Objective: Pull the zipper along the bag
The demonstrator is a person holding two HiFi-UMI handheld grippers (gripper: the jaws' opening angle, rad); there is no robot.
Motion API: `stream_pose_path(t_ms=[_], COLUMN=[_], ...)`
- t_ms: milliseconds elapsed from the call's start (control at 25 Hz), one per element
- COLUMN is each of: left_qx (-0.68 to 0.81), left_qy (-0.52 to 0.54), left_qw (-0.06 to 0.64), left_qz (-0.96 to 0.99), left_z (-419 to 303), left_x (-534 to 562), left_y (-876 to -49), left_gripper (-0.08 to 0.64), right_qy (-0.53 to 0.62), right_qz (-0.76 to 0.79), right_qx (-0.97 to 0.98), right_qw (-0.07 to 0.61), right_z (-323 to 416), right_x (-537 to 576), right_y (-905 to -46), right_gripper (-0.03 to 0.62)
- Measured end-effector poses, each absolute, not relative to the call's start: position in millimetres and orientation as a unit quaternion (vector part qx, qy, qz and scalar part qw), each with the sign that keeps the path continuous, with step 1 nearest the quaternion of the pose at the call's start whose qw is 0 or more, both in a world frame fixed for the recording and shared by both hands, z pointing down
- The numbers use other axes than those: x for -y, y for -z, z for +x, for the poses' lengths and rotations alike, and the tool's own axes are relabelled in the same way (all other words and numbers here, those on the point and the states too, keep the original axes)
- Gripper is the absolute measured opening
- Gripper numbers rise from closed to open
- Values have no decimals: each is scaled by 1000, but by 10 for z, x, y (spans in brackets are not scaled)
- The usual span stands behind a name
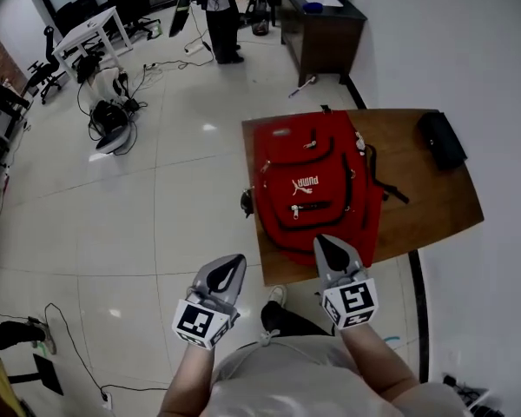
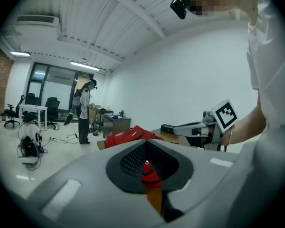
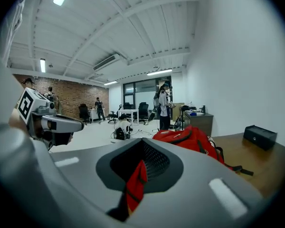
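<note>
A red backpack lies flat on the wooden table, with several zippers and white pulls on its front. My right gripper hovers at the table's near edge, its tip just over the bag's bottom end, jaws shut on nothing. My left gripper hangs over the floor left of the table, also shut and empty. In the left gripper view the backpack lies ahead with the right gripper beside it. The right gripper view has the backpack ahead, past its shut jaws.
A black case sits at the table's far right. Beyond the table stand a dark desk and a person. Cables and equipment lie on the tiled floor at the left, near a white table.
</note>
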State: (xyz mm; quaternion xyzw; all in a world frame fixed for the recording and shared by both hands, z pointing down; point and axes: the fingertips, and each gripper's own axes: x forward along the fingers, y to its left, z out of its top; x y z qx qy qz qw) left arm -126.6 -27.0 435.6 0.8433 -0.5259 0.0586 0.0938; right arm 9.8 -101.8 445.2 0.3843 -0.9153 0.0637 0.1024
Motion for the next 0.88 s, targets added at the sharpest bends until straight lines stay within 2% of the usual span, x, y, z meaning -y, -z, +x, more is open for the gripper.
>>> stream_pose_path(t_ms=[240, 600, 760, 880], left_qx=[497, 441, 408, 396], left_qy=[-71, -91, -119, -137], left_qw=[106, 171, 164, 157], left_qz=[858, 876, 890, 894], left_z=[-1316, -1061, -863, -783], left_x=[864, 1397, 1674, 1810], left_y=[-4490, -5081, -5384, -5567], left_gripper=[6, 6, 6, 6], right_qy=[-91, -169, -225, -271], right_qz=[396, 392, 396, 388], right_qx=[905, 878, 859, 846], right_qw=[128, 217, 235, 246], right_z=[-51, -162, -217, -244], right_x=[1596, 1885, 1978, 1959], right_y=[-4752, -5534, -5823, -5988], right_gripper=[5, 6, 6, 29])
